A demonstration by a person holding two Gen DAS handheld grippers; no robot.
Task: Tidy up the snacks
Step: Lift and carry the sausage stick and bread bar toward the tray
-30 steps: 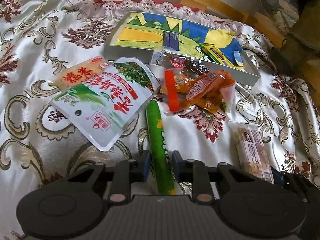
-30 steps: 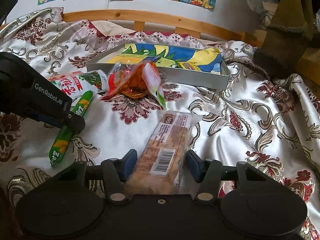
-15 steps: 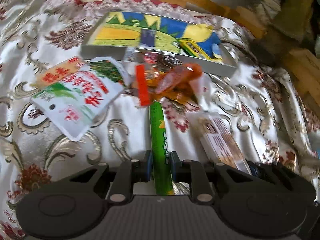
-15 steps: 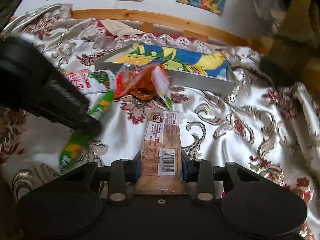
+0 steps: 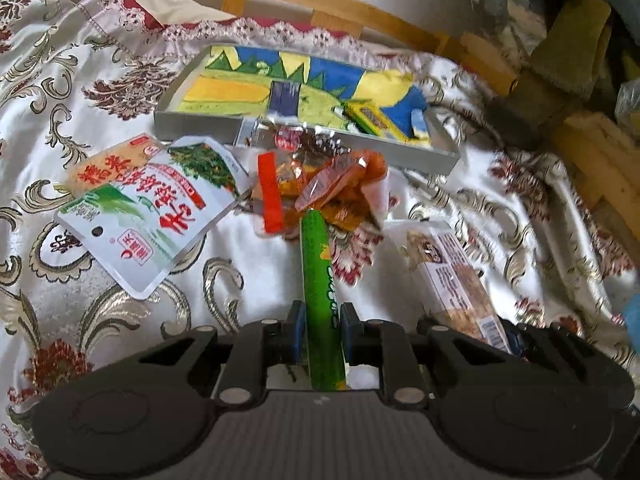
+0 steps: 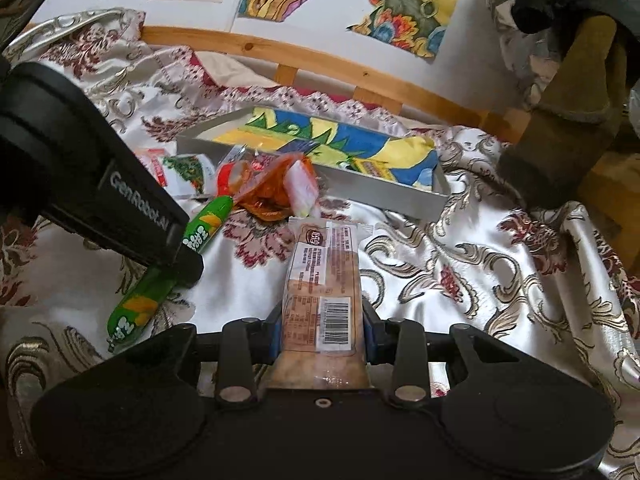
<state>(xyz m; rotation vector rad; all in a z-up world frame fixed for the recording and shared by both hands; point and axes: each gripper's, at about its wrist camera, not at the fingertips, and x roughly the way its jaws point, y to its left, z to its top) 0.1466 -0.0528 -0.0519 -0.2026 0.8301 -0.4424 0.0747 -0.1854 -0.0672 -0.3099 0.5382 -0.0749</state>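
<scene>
Both my tools have just closed, left tool (image 5: 320,330) clamped on the green stick (image 5: 318,280), right tool (image 6: 322,330) on the wafer pack (image 6: 324,280), ready for carrying to the far tray (image 6: 384,194).

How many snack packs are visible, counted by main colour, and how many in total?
Green stick: 1
White-green pouch: 1
Pale orange pouch with red writing: 1
Tan bar with barcode: 1
Orange-red heap: number of packs cannot be told
Total: 4 separate packs, plus the heap

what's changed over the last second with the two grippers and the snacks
Both jaws closed: the left gripper clamped the green stick snack, the right gripper the clear-wrapped cake bar. The gray box, white pouch and orange packets stayed put.
</scene>
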